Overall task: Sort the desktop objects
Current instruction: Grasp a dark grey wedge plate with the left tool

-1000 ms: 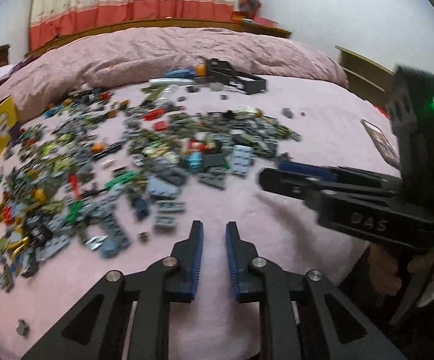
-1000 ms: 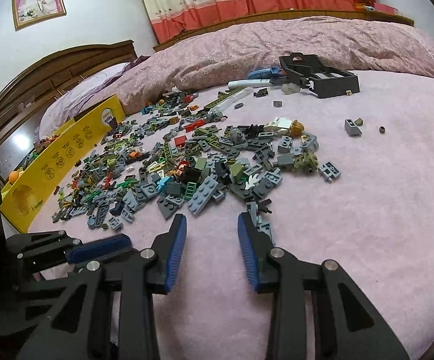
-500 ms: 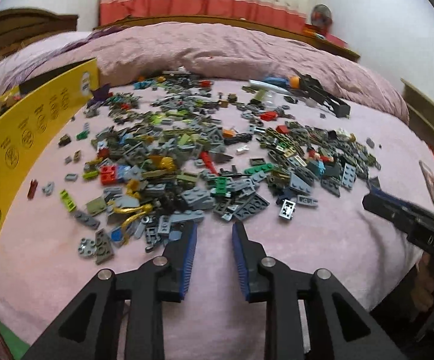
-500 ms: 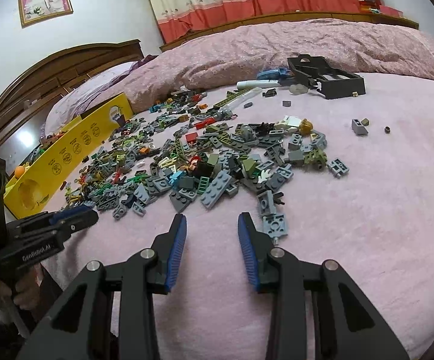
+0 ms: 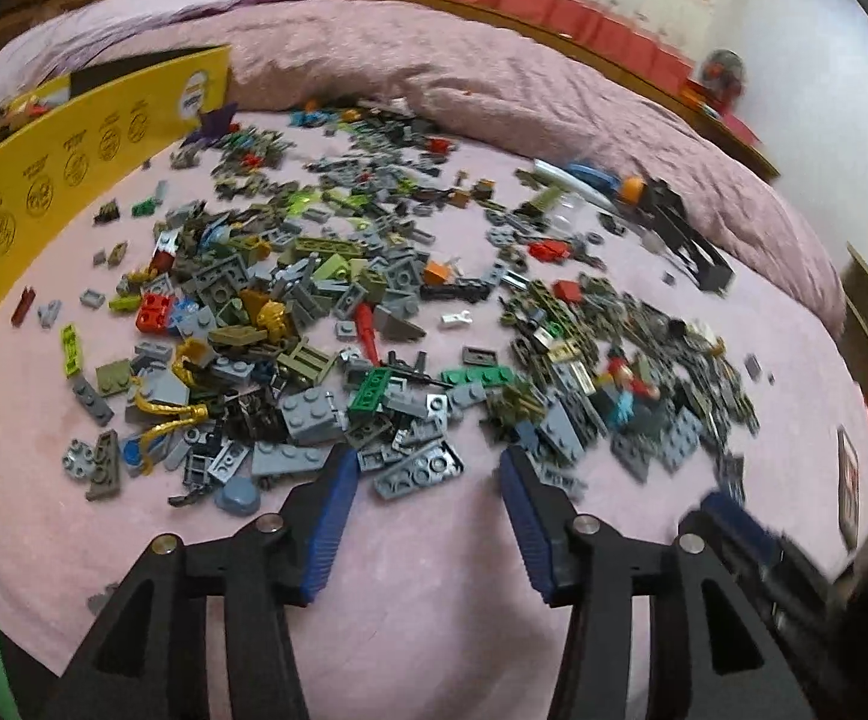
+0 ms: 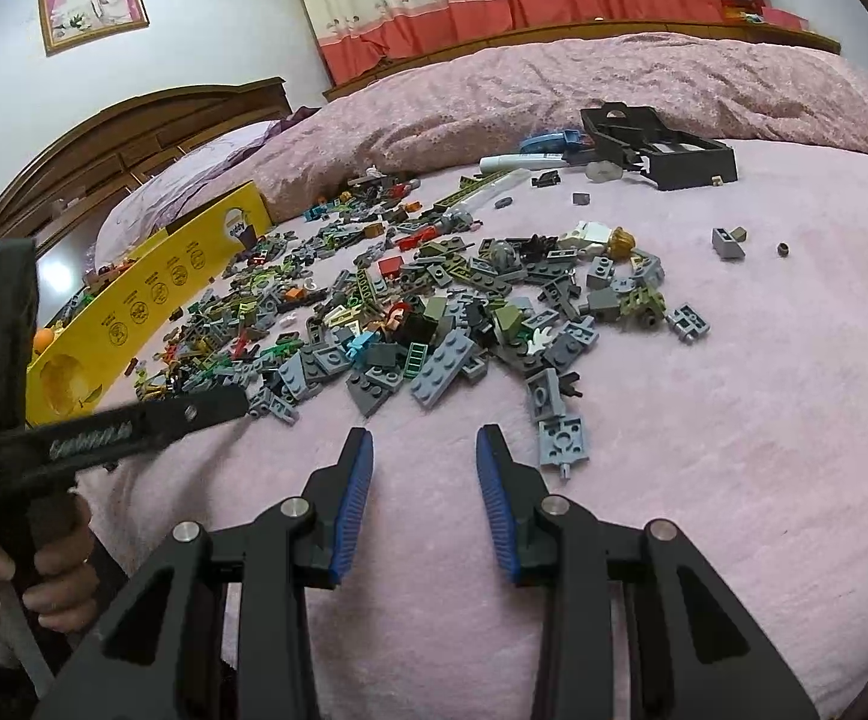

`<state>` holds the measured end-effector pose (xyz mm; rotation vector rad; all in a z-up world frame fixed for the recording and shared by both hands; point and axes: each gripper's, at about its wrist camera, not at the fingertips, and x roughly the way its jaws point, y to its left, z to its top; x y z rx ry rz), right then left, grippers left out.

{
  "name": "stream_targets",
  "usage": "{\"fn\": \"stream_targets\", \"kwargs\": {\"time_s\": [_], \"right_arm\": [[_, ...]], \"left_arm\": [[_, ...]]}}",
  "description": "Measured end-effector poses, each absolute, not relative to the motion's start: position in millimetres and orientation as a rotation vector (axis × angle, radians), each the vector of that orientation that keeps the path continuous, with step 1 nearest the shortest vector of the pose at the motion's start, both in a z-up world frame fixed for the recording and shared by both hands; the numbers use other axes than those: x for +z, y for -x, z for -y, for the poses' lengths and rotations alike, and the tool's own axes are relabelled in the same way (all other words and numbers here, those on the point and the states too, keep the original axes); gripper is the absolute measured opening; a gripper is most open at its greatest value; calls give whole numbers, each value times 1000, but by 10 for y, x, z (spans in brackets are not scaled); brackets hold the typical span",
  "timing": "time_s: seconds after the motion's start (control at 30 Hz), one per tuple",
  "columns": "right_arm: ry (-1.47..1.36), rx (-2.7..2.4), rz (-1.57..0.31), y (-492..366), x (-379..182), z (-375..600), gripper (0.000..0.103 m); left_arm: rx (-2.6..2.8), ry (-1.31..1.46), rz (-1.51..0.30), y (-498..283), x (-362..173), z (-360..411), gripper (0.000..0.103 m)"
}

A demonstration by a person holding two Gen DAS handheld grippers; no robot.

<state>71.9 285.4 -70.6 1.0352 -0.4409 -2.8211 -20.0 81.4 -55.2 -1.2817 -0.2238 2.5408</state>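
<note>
A wide heap of small toy bricks (image 5: 386, 324) in grey, green, red and gold covers the pink bedspread (image 5: 434, 588). My left gripper (image 5: 428, 462) hovers at the near edge of the heap, its jaws opening, with only a dark grey plate (image 5: 419, 471) lying on the cloth just ahead of the gap. My right gripper (image 6: 425, 441) stands open over bare cloth just short of the same heap (image 6: 434, 324), nothing between its fingers. The left gripper's body (image 6: 134, 420) shows at the left of the right wrist view, held by a hand (image 6: 56, 576).
A yellow box (image 5: 44, 192) stands along the left of the heap. A black tray (image 6: 668, 147), a white marker (image 6: 524, 162) and a blue item lie at the far side. Three stray pieces (image 6: 728, 240) sit apart on the right. A rumpled quilt (image 6: 554, 84) rises behind.
The left gripper swung round toward the left part of the heap, rolled, and its jaws went from nearly shut to wide apart. The right gripper has kept still.
</note>
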Motion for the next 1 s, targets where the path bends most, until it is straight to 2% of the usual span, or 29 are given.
{"fn": "stream_targets", "kwargs": {"time_s": [0.07,0.13,0.2,0.33,0.53,0.9,0.97,1.0], "right_arm": [[-1031,-2821,439,-728,-712,-2854,37],[-1025,-2821,432,-737,-719,-2855,37],[-1020,-2821,425,-741,-728,-2851,37],[-1011,-2823,412,-742,-733,-2847,37],[-1001,-2818,417,-756,-735,-2864,37],[-992,-2826,397,-718,-684,-2845,37],[-988,-2849,379,-669,-676,-2827,48],[-985,-2856,370,-634,-677,-2816,49]], "left_arm": [[2565,1285,256,198,-564,-824,50],[2590,1276,204,169,-570,-873,49],[2615,1272,154,139,-573,-892,39],[2623,1277,152,139,-590,-843,32],[2594,1270,131,134,-555,-820,32],[2411,1169,-189,-15,-560,-842,32],[2411,1146,-220,-32,-561,-856,32],[2412,1137,-231,-32,-566,-865,32]]}}
